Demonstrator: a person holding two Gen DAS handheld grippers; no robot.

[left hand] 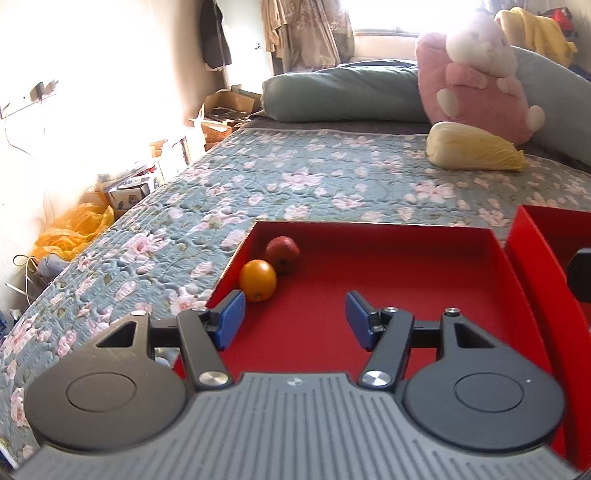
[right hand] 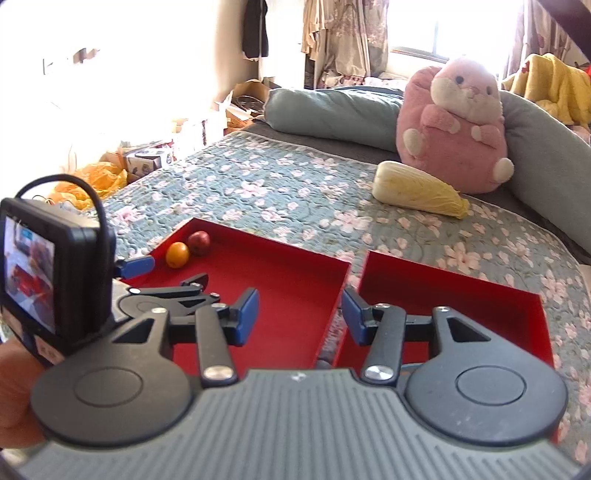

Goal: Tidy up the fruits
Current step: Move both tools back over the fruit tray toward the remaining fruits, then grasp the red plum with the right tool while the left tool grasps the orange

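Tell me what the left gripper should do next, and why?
Probably ease the left gripper forward and to its left, toward the orange. Its jaws are open and empty, and the orange sits just past the left fingertip, beside the apple in the far corner of the red tray.

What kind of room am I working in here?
Most likely a bedroom. The two red trays sit on a bed with a floral quilt, a long pillow and pink plush toy lie at its head, and clothes hang by the window.
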